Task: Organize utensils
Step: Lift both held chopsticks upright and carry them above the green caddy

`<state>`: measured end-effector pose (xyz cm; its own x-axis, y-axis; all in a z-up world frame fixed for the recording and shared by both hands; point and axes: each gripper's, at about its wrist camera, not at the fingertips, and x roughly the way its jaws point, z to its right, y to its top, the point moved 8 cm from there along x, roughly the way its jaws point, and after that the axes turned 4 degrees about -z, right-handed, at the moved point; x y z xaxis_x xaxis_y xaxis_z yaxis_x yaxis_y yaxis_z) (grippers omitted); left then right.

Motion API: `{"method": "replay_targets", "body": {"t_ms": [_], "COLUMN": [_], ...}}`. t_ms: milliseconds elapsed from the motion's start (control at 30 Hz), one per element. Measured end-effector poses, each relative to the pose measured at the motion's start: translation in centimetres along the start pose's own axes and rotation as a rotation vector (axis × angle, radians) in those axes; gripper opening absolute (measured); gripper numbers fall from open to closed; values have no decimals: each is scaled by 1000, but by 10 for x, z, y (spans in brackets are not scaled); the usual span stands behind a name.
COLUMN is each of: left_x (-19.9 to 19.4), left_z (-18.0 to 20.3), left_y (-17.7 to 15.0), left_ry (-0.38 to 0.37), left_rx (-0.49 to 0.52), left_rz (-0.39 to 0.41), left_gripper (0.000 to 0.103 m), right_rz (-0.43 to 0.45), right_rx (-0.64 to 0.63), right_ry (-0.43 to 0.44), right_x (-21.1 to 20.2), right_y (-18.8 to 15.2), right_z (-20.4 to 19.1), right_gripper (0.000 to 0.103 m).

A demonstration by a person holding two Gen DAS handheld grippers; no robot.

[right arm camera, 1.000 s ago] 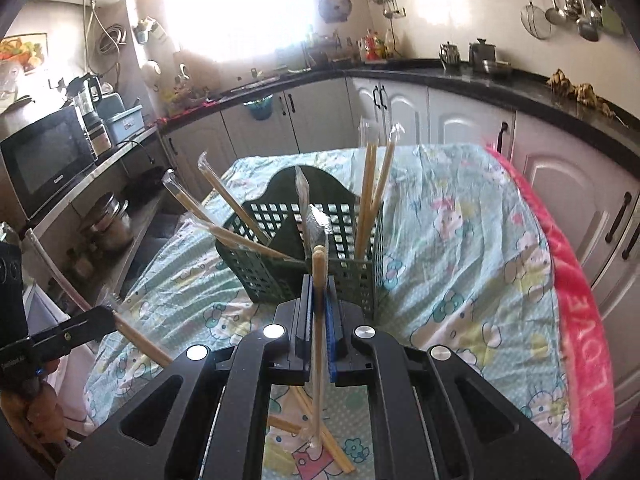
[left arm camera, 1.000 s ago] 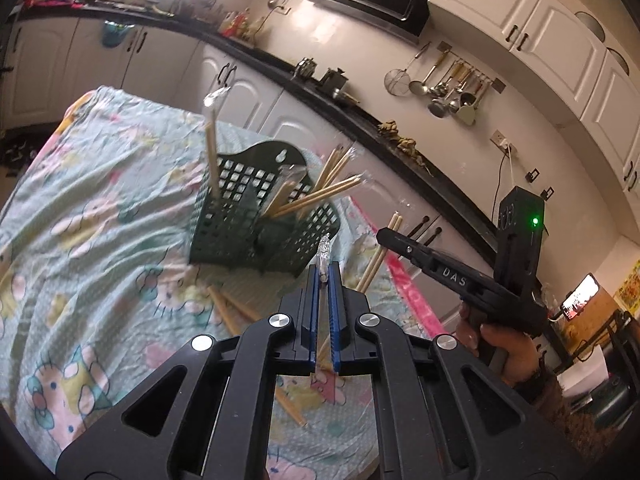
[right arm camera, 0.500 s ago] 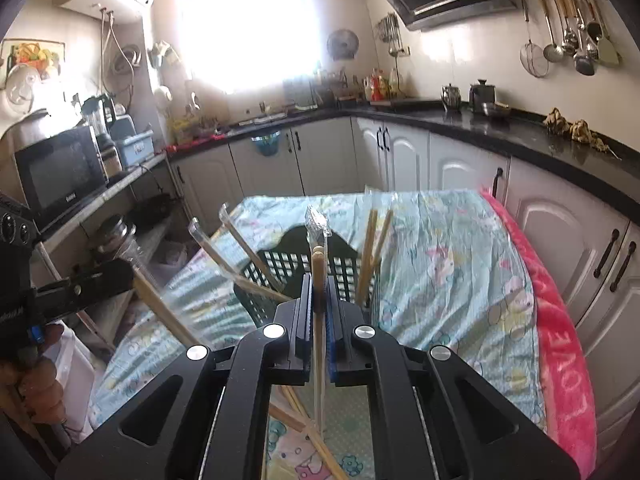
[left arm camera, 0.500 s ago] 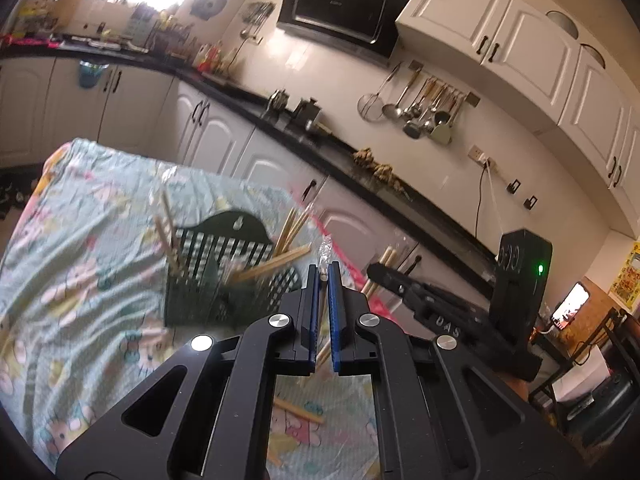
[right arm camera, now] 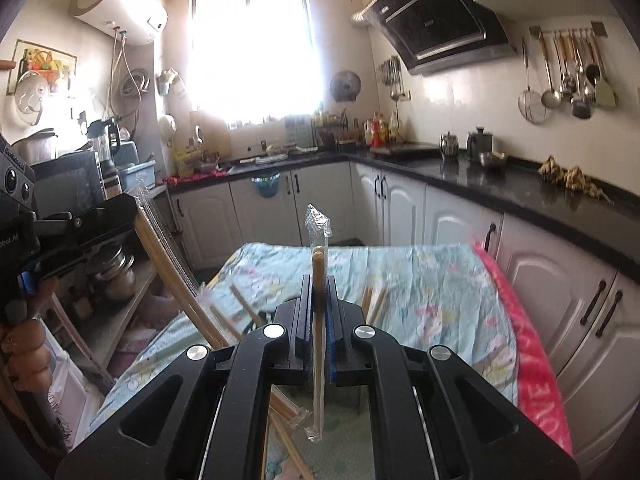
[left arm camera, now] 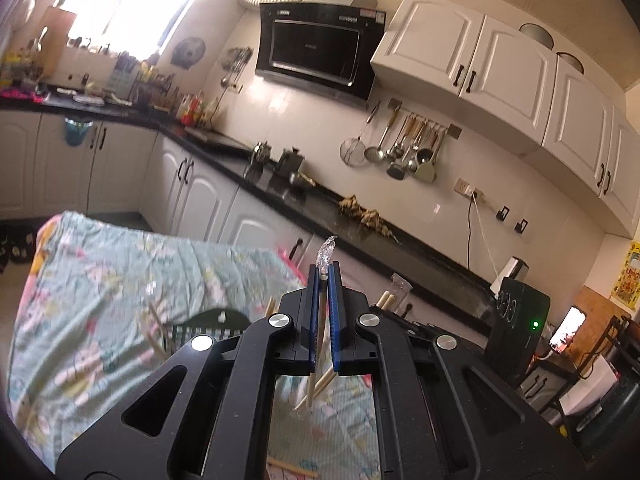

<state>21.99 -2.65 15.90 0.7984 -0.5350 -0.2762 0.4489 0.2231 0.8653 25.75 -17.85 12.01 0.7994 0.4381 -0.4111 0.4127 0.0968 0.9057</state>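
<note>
The left hand-held gripper [left arm camera: 324, 276] is clamped on a pair of pale wooden chopsticks in a clear plastic sleeve [left arm camera: 322, 320]; the crinkled end of the sleeve pokes up past the blue-edged fingertips and the sticks hang down below the jaws over the bench. The right hand-held gripper [right arm camera: 319, 292] is likewise closed on a second sleeved pair of wooden chopsticks [right arm camera: 319, 320], held close to upright, with the sleeve's tip standing above the jaws and its lower end dangling just over the cloth.

Both are raised above the bench, which is covered by a light green cartoon-print cloth [left arm camera: 100, 280] with a pink edge on the counter side. The dark green plastic lattice utensil basket [left arm camera: 212, 326] sits on that cloth, mostly hidden behind the left gripper's frame in the left wrist view; only its arched top and a strip of grid show. More wrapped chopsticks lean out of it, 1 pair [left arm camera: 155, 330] angled to its left. In the right wrist view, further pairs [right arm camera: 374, 304] stick up just beyond the gripper, and loose wrapped chopsticks [right arm camera: 286, 408] lie flat on the cloth beneath it.

At the far left of that view the person's left hand [right arm camera: 22, 348] grips the other tool's handle.
</note>
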Motion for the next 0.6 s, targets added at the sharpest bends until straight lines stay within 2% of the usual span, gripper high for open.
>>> {"method": "replay_targets", "body": {"t_ms": [367, 600], "left_x": [-14, -19], "left_z": [-7, -18], "left_y": [55, 78], "left_ry": [33, 98], "left_rx": [-7, 6], "left_rz": [113, 192], "left_gripper": [2, 2], "right_rz": [113, 180], "right_rx": [-27, -37], "right_ry": [-33, -48], "right_x": [-9, -13], "right_y": [60, 81], "right_z": [6, 14], "right_gripper": [6, 6]}}
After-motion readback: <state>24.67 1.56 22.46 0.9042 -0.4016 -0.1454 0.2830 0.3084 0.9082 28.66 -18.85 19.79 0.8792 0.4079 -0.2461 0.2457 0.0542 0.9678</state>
